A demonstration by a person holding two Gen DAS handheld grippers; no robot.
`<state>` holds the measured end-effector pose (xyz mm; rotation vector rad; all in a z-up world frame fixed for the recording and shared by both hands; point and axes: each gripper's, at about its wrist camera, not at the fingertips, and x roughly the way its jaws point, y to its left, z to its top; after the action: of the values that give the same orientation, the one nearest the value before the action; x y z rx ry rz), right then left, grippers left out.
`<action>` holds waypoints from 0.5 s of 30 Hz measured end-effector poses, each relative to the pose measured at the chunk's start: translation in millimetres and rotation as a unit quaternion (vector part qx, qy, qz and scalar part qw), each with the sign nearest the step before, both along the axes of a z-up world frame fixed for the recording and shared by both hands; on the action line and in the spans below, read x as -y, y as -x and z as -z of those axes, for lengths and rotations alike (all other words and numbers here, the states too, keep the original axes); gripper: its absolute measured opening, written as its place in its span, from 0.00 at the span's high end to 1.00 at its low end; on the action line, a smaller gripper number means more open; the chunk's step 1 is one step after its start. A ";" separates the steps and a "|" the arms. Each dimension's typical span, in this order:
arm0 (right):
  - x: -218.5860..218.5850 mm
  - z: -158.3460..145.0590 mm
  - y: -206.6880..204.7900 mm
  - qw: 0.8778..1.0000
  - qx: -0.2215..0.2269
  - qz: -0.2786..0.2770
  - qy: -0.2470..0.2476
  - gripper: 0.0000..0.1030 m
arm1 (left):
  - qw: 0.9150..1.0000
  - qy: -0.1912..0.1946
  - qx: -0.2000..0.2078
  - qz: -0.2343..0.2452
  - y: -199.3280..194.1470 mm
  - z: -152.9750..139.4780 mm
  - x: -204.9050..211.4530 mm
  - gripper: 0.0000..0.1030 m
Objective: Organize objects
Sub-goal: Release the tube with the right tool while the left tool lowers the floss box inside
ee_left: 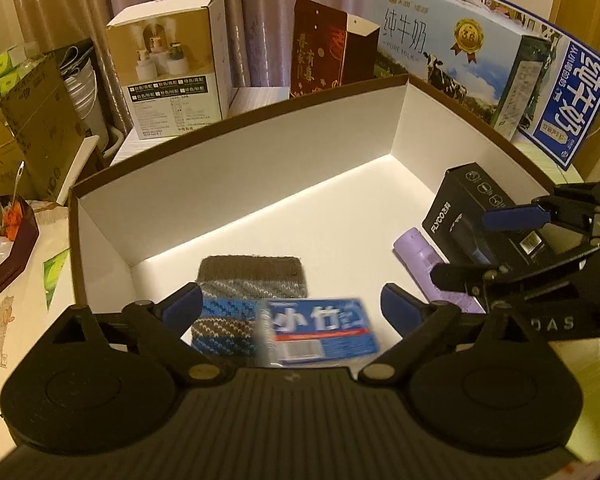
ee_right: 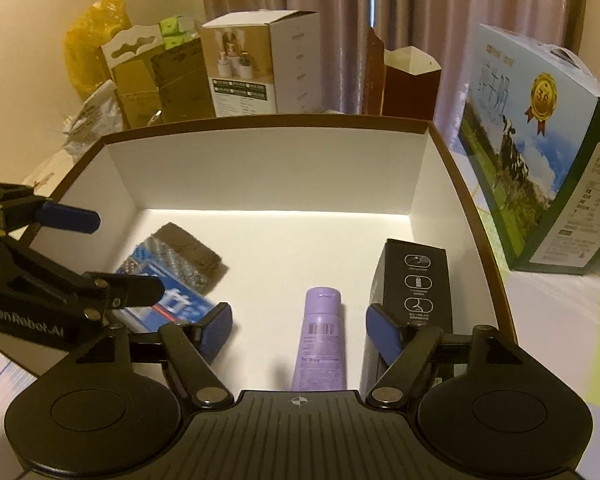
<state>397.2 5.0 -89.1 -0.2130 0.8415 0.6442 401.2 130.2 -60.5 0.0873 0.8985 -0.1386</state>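
Left wrist view shows the left tool [ee_left: 289,304] w/ its blue pads wide apart, holding nothing. Right under it, by the near wall of the big box [ee_left: 235,184], lie a blue pack [ee_left: 324,330] and a knit cloth [ee_left: 239,304]. The pack lies partly on the cloth. It's blurry, so I can't read it well.

Right wrist view: right tool [ee_right: 300,328] is also spread apart and empty, over the tube [ee_right: 320,340]. The black box [ee_right: 414,292] lies just beside the tube, along the right wall of the big box.

How they'd handle, I think:
- cloth: soft, floppy, light. Pinch a thick fold near an edge.
- pack: thin, shiny wrap, prob. slippery. Grab across the short sides.
- tube: round, smooth, could roll. Squeeze at the middle.
- black box: stiff, flat sides, easy grip across the narrow way.

Big box has a white floor, white walls, brown rim, lots of free room at the back. It sits on a counter [ee_right: 560,320] w/ a light cloth. Milk cartons [ee_left: 460,56] stand at the right edge, more boxes at the back, curtains [ee_right: 340,8] behind. Warm, dim light.
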 end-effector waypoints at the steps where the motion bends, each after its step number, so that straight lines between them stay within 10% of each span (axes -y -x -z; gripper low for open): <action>1: 0.4 -0.7 1.3 1.000 0.000 -0.002 -0.003 0.26 | 1.000 0.002 0.001 -0.002 0.7 -1.8 -2.1 0.07; 15: 15.4 -22.4 28.8 0.999 0.022 -0.008 -0.044 0.02 | 1.000 0.001 0.002 -0.017 22.6 -22.6 -12.4 0.02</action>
<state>368.4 -10.4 -66.7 -0.1541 0.7688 0.6881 378.6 142.6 -37.9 0.0705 0.8954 -0.1081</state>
